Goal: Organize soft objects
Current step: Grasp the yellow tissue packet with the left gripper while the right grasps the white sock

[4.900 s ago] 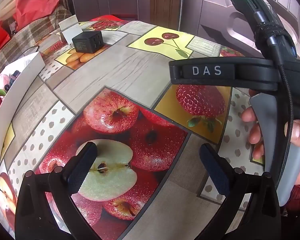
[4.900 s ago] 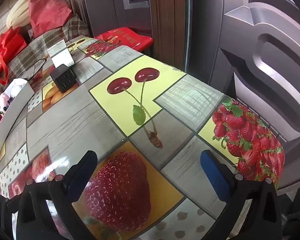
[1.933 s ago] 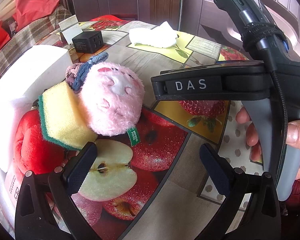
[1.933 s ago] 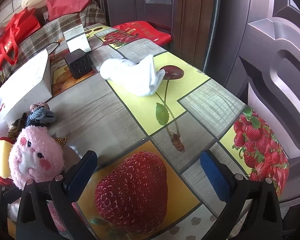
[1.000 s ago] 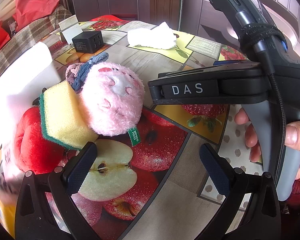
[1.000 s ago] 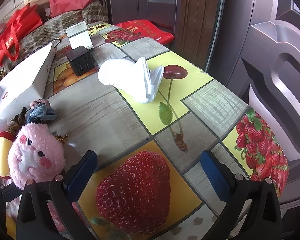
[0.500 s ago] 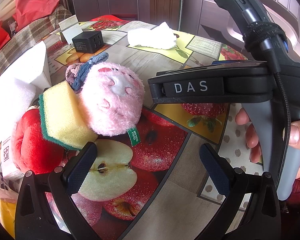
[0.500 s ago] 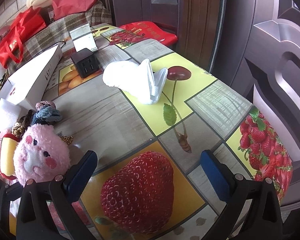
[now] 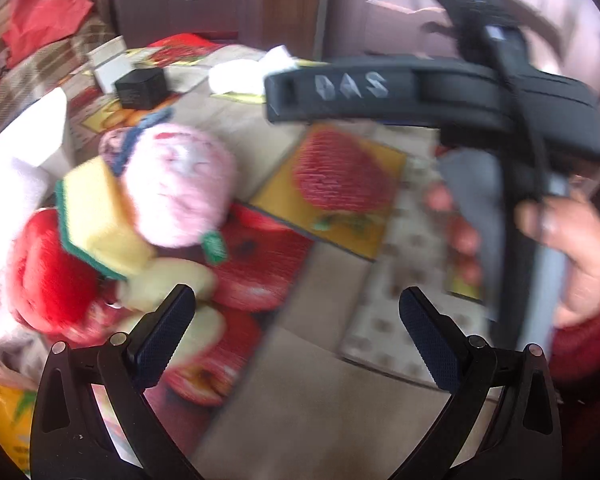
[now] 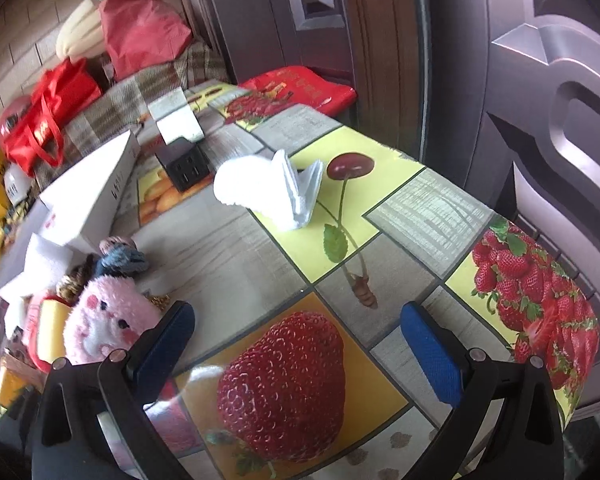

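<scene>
Left wrist view now motion-blurred, left tongs point(image 9: 294, 322) still agape

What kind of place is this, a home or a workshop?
Most likely a home, near an entrance: a table with a fruit-print cover, a panelled door beside it, and red shopping bags piled on a checked couch behind.

Pink plush point(image 10: 100, 326), yellow sponge point(image 9: 98, 216), red plush point(image 9: 46, 276) touching; white cloth point(image 10: 266, 186) apart.

Black charger block point(image 10: 185, 170), white box point(image 10: 88, 196), red bags point(image 10: 52, 116), fruit-print tablecloth point(image 10: 228, 256)
</scene>
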A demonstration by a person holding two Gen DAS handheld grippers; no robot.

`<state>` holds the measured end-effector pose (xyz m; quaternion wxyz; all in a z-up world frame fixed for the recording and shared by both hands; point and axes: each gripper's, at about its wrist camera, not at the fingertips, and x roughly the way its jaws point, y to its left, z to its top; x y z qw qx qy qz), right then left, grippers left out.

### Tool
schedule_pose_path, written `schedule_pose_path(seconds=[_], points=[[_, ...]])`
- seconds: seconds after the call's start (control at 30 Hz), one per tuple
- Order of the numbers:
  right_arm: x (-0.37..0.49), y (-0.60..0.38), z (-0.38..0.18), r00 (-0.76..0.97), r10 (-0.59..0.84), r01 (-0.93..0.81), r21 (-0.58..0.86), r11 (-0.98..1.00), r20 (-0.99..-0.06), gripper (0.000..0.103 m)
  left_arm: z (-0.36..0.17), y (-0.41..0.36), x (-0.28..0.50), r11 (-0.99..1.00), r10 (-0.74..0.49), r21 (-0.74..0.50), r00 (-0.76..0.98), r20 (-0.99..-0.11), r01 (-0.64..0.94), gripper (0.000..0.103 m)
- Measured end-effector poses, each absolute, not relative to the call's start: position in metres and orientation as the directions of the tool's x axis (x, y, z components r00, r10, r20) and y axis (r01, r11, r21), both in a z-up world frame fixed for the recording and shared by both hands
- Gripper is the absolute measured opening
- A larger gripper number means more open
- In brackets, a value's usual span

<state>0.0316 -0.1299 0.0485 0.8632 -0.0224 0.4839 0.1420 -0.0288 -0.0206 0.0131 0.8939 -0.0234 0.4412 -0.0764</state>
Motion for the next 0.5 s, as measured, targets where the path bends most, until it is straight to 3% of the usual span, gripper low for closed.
schedule_pose_path(seconds=[0.17, 0.3, 0.4, 0.5], points=[[0.021, -0.156, 0.091, 0.632, 0.327, -0.275, 0.191, 0.942, -0.702, 0.103, 0.071, -0.018, -0.07, 0.974, -0.224, -0.139, 0.753, -0.618, 0.176, 0.103], [0.021, -0.164, 0.107, 0.657, 0.414, -0.316, 0.269, 0.91, -0.63, 0.103, 0.134, 0.039, -0.101, 0.938, -0.282, -0.307, 0.865, -0.414, 0.158, 0.103], [0.016, -0.16, 0.106, 0.65, 0.51, -0.395, 0.323, 0.86, -0.564, 0.103, 0.162, 0.086, -0.128, 0.924, -0.221, -0.37, 0.925, -0.31, 0.097, 0.103], [0.006, -0.146, 0.114, 0.594, 0.623, -0.552, 0.306, 0.776, -0.508, 0.103, 0.171, 0.121, -0.164, 0.932, -0.114, -0.361, 0.952, -0.283, 0.004, 0.103]])
